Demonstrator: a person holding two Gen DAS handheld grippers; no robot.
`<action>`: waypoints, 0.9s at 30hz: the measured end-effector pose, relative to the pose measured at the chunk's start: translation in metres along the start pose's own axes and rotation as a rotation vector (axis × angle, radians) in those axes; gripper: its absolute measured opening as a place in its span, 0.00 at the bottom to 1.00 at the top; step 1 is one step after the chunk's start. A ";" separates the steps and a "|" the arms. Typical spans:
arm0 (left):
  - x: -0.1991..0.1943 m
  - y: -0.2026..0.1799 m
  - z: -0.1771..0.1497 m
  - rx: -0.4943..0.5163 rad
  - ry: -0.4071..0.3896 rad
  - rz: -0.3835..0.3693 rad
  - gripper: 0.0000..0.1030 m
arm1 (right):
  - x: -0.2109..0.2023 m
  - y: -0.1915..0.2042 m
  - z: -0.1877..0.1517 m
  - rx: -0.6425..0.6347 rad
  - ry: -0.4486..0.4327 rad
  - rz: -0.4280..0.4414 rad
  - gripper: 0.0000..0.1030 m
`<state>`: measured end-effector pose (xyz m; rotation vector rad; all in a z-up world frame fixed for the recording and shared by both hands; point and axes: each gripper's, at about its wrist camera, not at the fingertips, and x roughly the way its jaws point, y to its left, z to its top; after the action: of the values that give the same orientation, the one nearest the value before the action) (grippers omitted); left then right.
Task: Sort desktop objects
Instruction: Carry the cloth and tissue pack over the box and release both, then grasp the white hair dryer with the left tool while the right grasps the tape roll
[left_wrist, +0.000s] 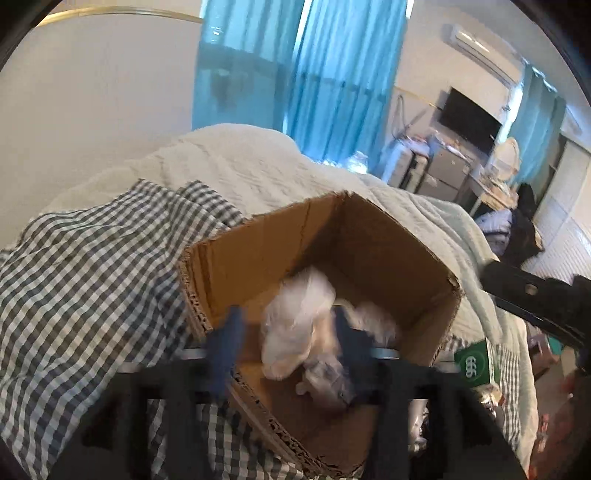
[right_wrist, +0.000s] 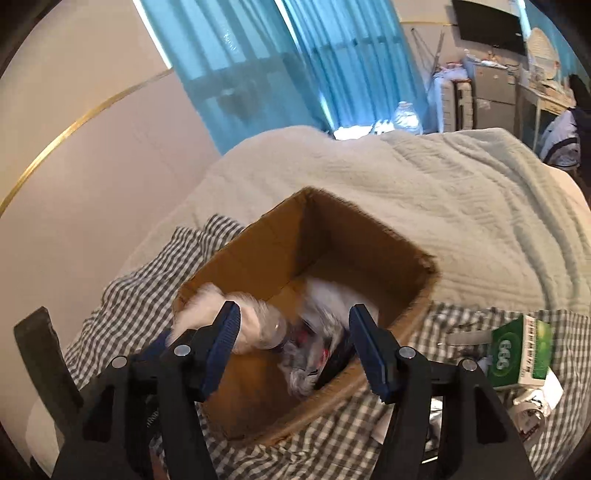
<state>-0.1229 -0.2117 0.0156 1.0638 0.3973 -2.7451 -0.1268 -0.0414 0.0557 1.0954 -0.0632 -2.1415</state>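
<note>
Both tongs, left (left_wrist: 286, 343) and right (right_wrist: 293, 341), were held spread, empty, directly above the open brown cardboard box (right_wrist: 373, 236); the green-and-white carton (right_wrist: 521, 350) lay nearer the right tongs.

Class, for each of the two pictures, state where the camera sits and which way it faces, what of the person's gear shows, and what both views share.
Left wrist: mounted on the left gripper, looking forward and down into the cardboard box; its blue-padded fingers, blurred, and the right gripper's black body at the right edge show.
Right wrist: mounted on the right gripper, facing the same box from its other side; its open fingers show.
Shared: the box, white plastic bags inside, checked cloth, green carton, blue curtains.
</note>
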 end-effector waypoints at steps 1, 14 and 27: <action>-0.002 0.001 0.000 -0.016 -0.008 -0.001 0.69 | -0.002 -0.002 0.000 0.007 -0.002 -0.002 0.59; -0.021 -0.062 -0.039 0.111 0.037 -0.136 0.81 | -0.066 -0.106 -0.090 0.095 0.020 -0.207 0.62; -0.002 -0.131 -0.129 0.344 0.176 -0.262 0.87 | -0.075 -0.191 -0.148 0.276 0.074 -0.312 0.62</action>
<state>-0.0728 -0.0471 -0.0510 1.4352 0.0896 -3.0367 -0.1017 0.1854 -0.0535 1.4216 -0.1676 -2.4174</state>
